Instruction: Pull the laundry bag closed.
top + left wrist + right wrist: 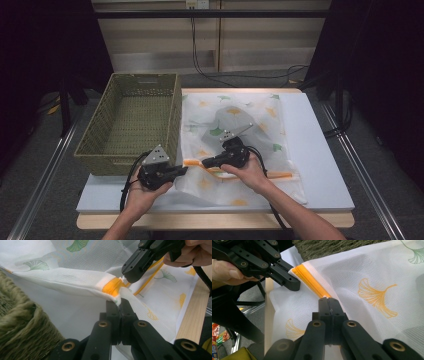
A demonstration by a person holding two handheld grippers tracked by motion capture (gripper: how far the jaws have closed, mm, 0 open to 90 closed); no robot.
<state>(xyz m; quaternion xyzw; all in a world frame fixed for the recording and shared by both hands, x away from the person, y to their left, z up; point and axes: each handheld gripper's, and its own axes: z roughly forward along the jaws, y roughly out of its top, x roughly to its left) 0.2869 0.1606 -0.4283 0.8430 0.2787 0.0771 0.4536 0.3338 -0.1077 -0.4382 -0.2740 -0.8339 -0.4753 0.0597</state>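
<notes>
The white mesh bag with ginkgo-leaf print and orange zipper (pixel 235 130) lies near the desk's (pixel 320 165) front edge; left tongs (pixel 119 302) pinch its zipper end, right tongs (pixel 329 299) pinch the zipper beside them.

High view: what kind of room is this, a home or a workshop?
Probably a lab or recording studio: a white foam-topped table ringed by dark curtains, cables trailing behind, and a hand-held black two-jaw gripper.

Tight on your left, open on your right

The woven basket (pixel 131 120) walled off the left of your left tongs (pixel 183 170), touching the mesh bag (pixel 235 125); your right tongs (pixel 205 163) faced them closely over the zipper (pixel 113 286). Bare tabletop (pixel 315 150) to the right lay free.
</notes>
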